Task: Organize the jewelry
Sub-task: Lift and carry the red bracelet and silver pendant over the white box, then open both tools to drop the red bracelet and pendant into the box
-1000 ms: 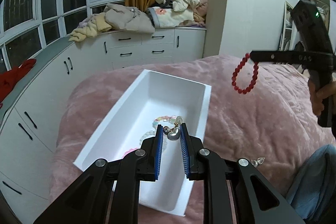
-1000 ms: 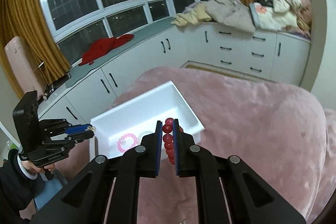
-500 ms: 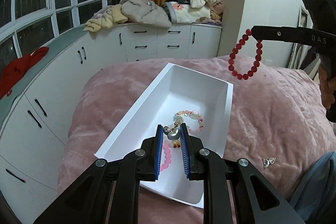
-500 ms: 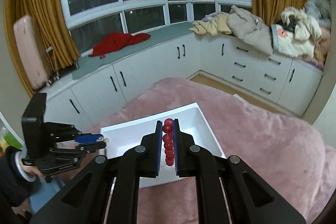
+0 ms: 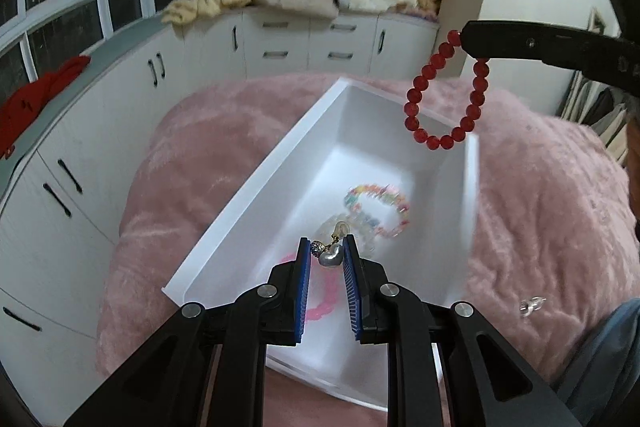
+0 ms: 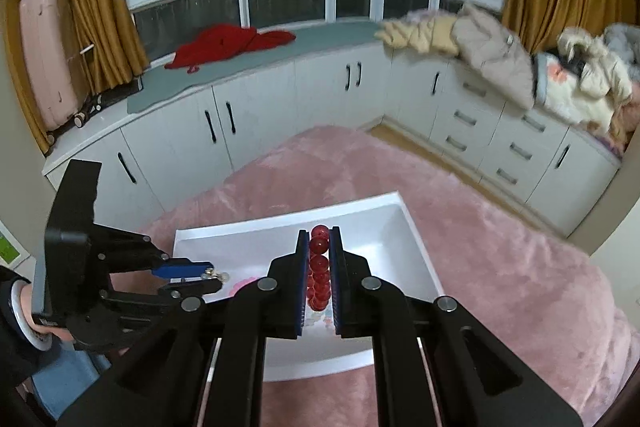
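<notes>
A white rectangular tray (image 5: 248,187) lies on a pink fuzzy blanket (image 5: 192,147); it also shows in the right wrist view (image 6: 416,239). Inside it lie a pastel bead bracelet (image 5: 378,203) and a pink bracelet (image 5: 328,301). My left gripper (image 5: 327,254) is shut on a silver heart earring (image 5: 331,255) above the tray's near half. My right gripper (image 6: 319,241) is shut on a red bead bracelet (image 6: 319,267), which hangs over the tray's far right corner in the left wrist view (image 5: 444,95).
A small clear earring (image 5: 532,305) lies on the blanket right of the tray. White cabinets (image 6: 280,107) with piled clothes (image 6: 492,55) and a red garment (image 6: 228,45) run under the windows. A pink suitcase (image 6: 48,55) stands at the far left.
Both grippers have moved in over the tray. The red bracelet now hangs above the tray's far corner, and the earring sits lower over the tray's inside.
</notes>
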A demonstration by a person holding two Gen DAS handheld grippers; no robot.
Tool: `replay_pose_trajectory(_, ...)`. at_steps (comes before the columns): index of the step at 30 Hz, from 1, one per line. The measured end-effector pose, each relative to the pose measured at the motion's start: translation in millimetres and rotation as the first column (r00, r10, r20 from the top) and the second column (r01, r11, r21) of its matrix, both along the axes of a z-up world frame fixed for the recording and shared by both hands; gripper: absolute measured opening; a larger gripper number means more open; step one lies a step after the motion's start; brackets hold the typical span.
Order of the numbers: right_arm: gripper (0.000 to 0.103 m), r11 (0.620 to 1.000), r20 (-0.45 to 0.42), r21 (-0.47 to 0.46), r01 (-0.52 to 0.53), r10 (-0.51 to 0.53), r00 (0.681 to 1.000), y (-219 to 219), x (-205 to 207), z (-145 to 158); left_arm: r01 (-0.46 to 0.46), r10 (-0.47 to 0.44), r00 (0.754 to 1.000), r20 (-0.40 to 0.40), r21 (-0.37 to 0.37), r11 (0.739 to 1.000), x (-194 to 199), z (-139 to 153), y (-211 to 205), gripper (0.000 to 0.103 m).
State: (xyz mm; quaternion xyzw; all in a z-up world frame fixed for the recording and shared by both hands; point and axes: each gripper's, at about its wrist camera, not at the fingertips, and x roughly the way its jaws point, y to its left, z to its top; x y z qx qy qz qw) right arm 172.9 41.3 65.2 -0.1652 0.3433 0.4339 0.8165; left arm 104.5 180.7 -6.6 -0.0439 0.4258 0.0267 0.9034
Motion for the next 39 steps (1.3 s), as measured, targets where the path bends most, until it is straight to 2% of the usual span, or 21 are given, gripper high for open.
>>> replay_pose_trajectory(3, 0.010, 1.000, -0.045, -0.028, 0.007, -0.009, 0.999, 19.2, 8.9, -22.1, -0.019, 0.019, 0.999, -0.041, -0.004, 1.000, 11.5, -12.1, 6.1, 0.021)
replay_pose_trajectory(10, 0.010, 0.994, -0.133, -0.112, 0.019, -0.034, 0.991, 54.6, 26.6, -77.0, 0.022, -0.014, 0.994, -0.104, 0.075, 0.997, 30.1, -25.2, 4.8, 0.021)
replay_pose_trajectory(14, 0.010, 0.988, -0.191, -0.144, 0.057, -0.085, 0.978, 66.3, 37.3, -105.4, 0.044, -0.025, 0.985, -0.170, 0.110, 0.993, 40.8, -38.6, 3.8, 0.021)
replay_pose_trajectory(17, 0.011, 0.977, -0.196, -0.190, 0.095, -0.132, 0.972, 70.2, 44.6, -124.5, 0.062, -0.035, 0.976, -0.215, 0.123, 0.990, 43.8, -50.2, 1.4, 0.021)
replay_pose_trajectory(20, 0.012, 0.969, -0.192, -0.221, 0.112, -0.156, 0.969, 70.6, 47.4, -135.3, 0.077, -0.040, 0.969, -0.245, 0.144, 0.987, 42.6, -59.2, -0.9, 0.022)
replay_pose_trajectory(26, 0.012, 0.969, -0.197, -0.221, 0.110, -0.155, 0.968, 69.4, 41.0, -142.4, 0.070, -0.028, 0.965, -0.261, 0.155, 0.985, 40.7, -67.8, -2.2, 0.025)
replay_pose_trajectory(29, 0.015, 0.974, -0.200, -0.191, 0.120, -0.159, 0.967, 64.2, 41.1, -137.9, 0.064, -0.023, 0.967, -0.253, 0.158, 0.985, 40.3, -67.3, -4.0, 0.034)
replay_pose_trajectory(31, 0.021, 0.978, -0.204, -0.162, 0.130, -0.162, 0.966, 59.1, 42.5, -130.7, 0.055, -0.016, 0.972, -0.236, 0.160, 0.986, 37.9, -63.3, -5.0, 0.047)
replay_pose_trajectory(32, 0.027, 0.981, -0.203, -0.147, 0.128, -0.157, 0.966, 56.2, 42.1, -125.6, 0.052, -0.015, 0.975, -0.223, 0.157, 0.986, 36.5, -60.3, -5.5, 0.049)
replay_pose_trajectory(34, 0.040, 0.989, -0.208, -0.102, 0.112, -0.131, 0.969, 50.0, 39.6, -112.5, 0.044, -0.013, 0.981, -0.196, 0.150, 0.988, 31.0, -52.2, -5.5, 0.057)
replay_pose_trajectory(35, 0.054, 0.993, -0.207, -0.068, 0.092, -0.105, 0.973, 44.0, 36.2, -101.9, 0.042, -0.015, 0.983, -0.181, 0.149, 0.988, 27.9, -47.8, -5.8, 0.061)
replay_pose_trajectory(36, 0.063, 0.996, -0.198, -0.046, 0.075, -0.083, 0.977, 38.2, 31.7, -93.4, 0.042, -0.017, 0.987, -0.162, 0.150, 0.988, 23.9, -42.7, -6.0, 0.071)
replay_pose_trajectory(37, 0.064, 0.998, -0.185, -0.028, 0.052, -0.056, 0.981, 32.1, 25.9, -85.0, 0.041, -0.020, 0.990, -0.140, 0.151, 0.988, 18.9, -36.8, -6.1, 0.078)
replay_pose_trajectory(38, 0.066, 1.000, -0.156, -0.012, 0.014, -0.016, 0.988, 22.8, 17.0, -73.5, 0.042, -0.023, 0.992, -0.124, 0.149, 0.988, 15.2, -32.4, -5.7, 0.078)
replay_pose_trajectory(39, 0.073, 1.000, -0.130, -0.006, -0.011, 0.010, 0.991, 15.3, 10.0, -65.2, 0.045, -0.029, 0.993, -0.111, 0.143, 0.989, 11.7, -28.0, -4.9, 0.078)
